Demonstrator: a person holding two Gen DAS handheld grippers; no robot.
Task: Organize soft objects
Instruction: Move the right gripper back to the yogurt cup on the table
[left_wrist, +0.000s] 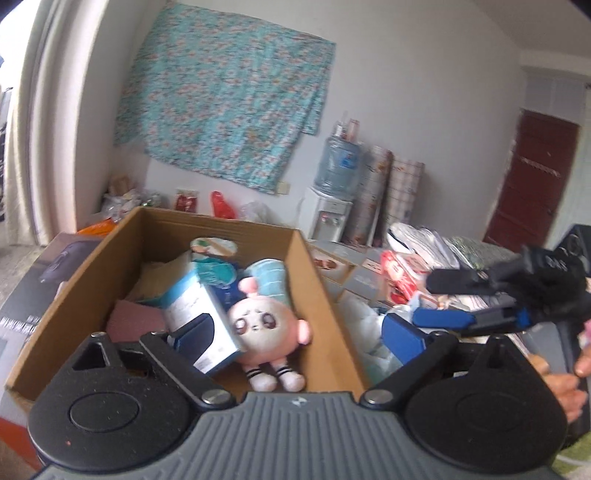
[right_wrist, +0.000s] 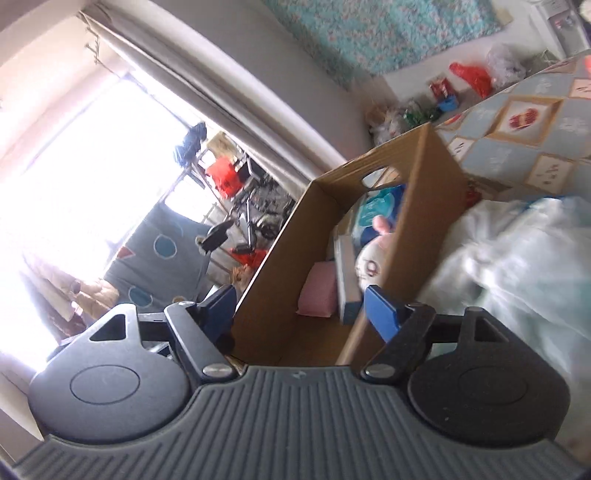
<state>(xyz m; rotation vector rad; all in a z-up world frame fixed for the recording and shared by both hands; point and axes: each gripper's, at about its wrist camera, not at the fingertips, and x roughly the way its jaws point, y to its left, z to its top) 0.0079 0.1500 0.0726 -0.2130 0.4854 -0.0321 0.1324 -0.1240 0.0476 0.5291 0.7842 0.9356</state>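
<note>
the pink plush doll (left_wrist: 264, 326) lies face-up inside the cardboard box (left_wrist: 317, 295), just ahead of the left tool (left_wrist: 295, 334) and between the lines of its two blue fingers, leaning against a white-and-blue carton (left_wrist: 199, 314). a folded pink cloth (left_wrist: 135, 319) and teal packets (left_wrist: 218, 275) sit further in, to the tool's left and beyond. in the right wrist view the same doll (right_wrist: 371, 260) peeks over the box wall (right_wrist: 417, 206), with the pink cloth (right_wrist: 319, 295) just ahead of the right tool (right_wrist: 301, 308).

the left tool's jaws stand wide apart with nothing between the pads; nothing is gripped. the right tool (left_wrist: 448, 299) shows to the left tool's right, outside the box, its jaws also apart and empty, with a hand (left_wrist: 565, 376) on its handle.

i judge the step in hand to be the release: the doll looks placed in the box and both tools are free. more soft things wait outside, a white plastic bag (right_wrist: 517, 258) just to the right tool's right and a heap of packets (left_wrist: 406, 269) on the surface beyond the box.

the next move likely calls for turning a tool toward that pile, picking one soft item, closing gently on a bunched part, and lifting it over the box wall without snagging the rim.
</note>
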